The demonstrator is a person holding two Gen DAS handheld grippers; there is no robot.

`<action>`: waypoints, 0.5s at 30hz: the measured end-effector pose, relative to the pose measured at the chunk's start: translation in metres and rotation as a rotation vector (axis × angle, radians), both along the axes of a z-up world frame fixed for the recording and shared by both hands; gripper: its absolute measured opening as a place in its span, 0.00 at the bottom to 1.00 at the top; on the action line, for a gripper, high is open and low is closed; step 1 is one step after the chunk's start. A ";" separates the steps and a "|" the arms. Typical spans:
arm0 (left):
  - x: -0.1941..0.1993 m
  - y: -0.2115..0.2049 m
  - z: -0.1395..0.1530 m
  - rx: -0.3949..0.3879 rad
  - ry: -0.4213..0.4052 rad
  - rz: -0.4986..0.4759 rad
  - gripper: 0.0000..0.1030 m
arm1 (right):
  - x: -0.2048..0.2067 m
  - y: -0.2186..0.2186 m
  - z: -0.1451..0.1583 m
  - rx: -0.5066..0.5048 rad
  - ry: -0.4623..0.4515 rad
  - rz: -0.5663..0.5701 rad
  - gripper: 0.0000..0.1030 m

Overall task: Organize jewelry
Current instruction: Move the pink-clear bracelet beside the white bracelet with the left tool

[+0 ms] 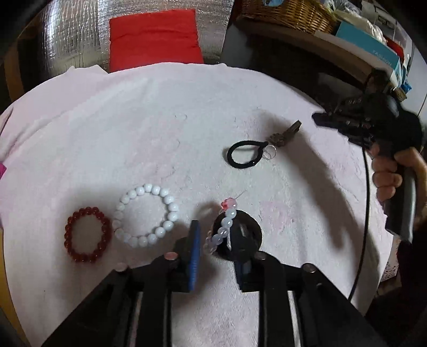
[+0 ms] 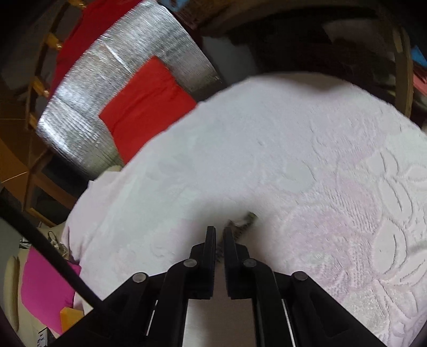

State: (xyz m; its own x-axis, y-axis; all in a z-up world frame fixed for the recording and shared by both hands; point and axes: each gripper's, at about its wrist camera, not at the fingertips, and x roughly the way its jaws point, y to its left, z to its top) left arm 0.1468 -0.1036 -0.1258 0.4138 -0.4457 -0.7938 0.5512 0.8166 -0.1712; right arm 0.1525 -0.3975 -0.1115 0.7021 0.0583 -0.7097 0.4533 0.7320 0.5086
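Observation:
In the left wrist view a dark red bead bracelet [image 1: 86,235] and a white bead bracelet [image 1: 145,215] lie side by side on the pale pink cloth [image 1: 160,120]. A pale translucent bead bracelet [image 1: 222,229] with a pink charm lies over a black ring [image 1: 253,235], between the fingers of my left gripper [image 1: 217,248]. A gap shows beside the blue left pad [image 1: 195,253], so it is open. Farther right lie a black loop [image 1: 246,154] and a brownish clip [image 1: 284,136]. My right gripper [image 2: 218,233] is shut; a small blurred dark thing [image 2: 245,221] sits at its tips.
A silver insulated bag [image 1: 80,40] with a red cloth [image 1: 154,37] stands beyond the cloth's far edge. A wicker basket [image 1: 288,13] and boxes [image 1: 368,45] fill a shelf at the back right. A hand [image 1: 387,173] holds the right gripper's handle, with a black cable [image 1: 367,213] hanging below it.

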 end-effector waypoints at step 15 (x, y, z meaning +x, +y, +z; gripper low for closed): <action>0.003 0.010 -0.002 0.016 -0.030 0.012 0.28 | 0.031 -0.001 -0.048 0.064 0.115 -0.068 0.40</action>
